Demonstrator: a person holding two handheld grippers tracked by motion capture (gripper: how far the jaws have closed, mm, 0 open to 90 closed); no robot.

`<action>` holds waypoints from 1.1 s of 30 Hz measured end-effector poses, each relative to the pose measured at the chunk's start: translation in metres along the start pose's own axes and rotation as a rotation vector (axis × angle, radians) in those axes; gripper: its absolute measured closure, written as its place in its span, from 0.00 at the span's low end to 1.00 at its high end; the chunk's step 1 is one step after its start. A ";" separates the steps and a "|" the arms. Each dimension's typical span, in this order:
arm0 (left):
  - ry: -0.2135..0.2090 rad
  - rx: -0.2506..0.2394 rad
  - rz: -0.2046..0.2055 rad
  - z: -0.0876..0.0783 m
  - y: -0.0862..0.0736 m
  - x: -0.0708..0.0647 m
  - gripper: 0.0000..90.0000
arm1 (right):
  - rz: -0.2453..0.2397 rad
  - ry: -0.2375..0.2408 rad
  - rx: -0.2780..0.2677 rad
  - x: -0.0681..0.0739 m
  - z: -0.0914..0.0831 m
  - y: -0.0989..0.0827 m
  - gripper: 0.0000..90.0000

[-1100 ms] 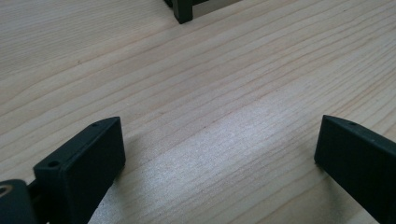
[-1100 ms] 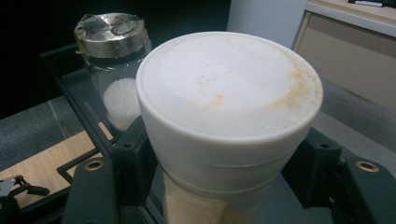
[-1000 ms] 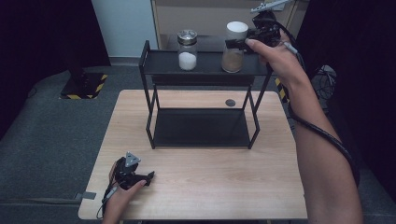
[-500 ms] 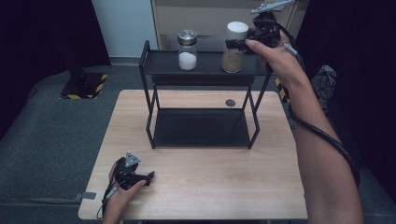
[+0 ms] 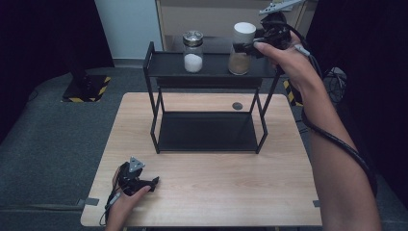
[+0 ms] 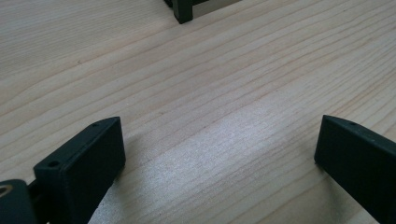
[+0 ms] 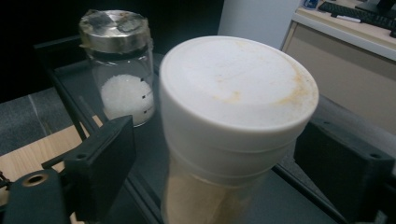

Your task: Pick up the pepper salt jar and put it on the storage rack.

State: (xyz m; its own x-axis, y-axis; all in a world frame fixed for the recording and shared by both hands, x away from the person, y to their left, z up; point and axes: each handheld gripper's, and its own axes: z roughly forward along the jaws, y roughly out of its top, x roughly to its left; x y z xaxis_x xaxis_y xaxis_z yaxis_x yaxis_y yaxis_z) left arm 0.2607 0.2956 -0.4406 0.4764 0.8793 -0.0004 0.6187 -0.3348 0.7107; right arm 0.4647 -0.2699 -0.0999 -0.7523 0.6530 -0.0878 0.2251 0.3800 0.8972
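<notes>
At upper right of the high view, our right gripper [image 5: 246, 46] sits at the white-lidded jar [image 5: 241, 48] on the rack's top shelf [image 5: 214, 71]. Its jaws have just been opening; they now flank the jar with gaps on both sides, not pressing. Risk: pulling back crooked, a jaw clips the lid and tips the jar into the metal-lidded jar [image 5: 193, 51]. Lower left, our left gripper [image 5: 144, 184] rests spread and empty on the table [image 5: 216, 192].
</notes>
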 end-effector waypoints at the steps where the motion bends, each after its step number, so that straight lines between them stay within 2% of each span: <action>1: 0.000 0.000 0.000 0.000 0.000 0.000 0.01 | -0.008 0.003 0.001 0.001 -0.002 0.000 0.12; 4: 0.001 0.000 -0.002 0.000 0.000 0.000 0.01 | -0.025 -0.018 0.013 0.008 -0.007 0.000 0.07; 8: 0.000 -0.001 -0.002 0.000 0.000 0.000 0.01 | -0.029 -0.039 0.019 0.013 -0.015 -0.002 0.06; 18: 0.001 -0.002 -0.002 0.000 0.000 0.000 0.01 | -0.058 -0.043 0.029 0.028 -0.042 -0.016 0.05; 21: 0.001 -0.001 -0.002 0.000 0.000 0.000 0.01 | -0.075 -0.051 0.052 0.035 -0.046 -0.019 0.05; 33: 0.001 -0.005 -0.004 0.000 -0.001 -0.001 0.01 | -0.110 -0.013 0.095 0.057 -0.048 -0.042 0.05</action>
State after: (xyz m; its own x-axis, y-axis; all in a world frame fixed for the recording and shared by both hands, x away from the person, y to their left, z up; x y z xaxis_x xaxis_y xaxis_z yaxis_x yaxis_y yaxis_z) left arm 0.2602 0.2952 -0.4414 0.4732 0.8810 -0.0025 0.6178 -0.3298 0.7139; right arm 0.3828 -0.2799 -0.1220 -0.7674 0.6124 -0.1897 0.1997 0.5096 0.8369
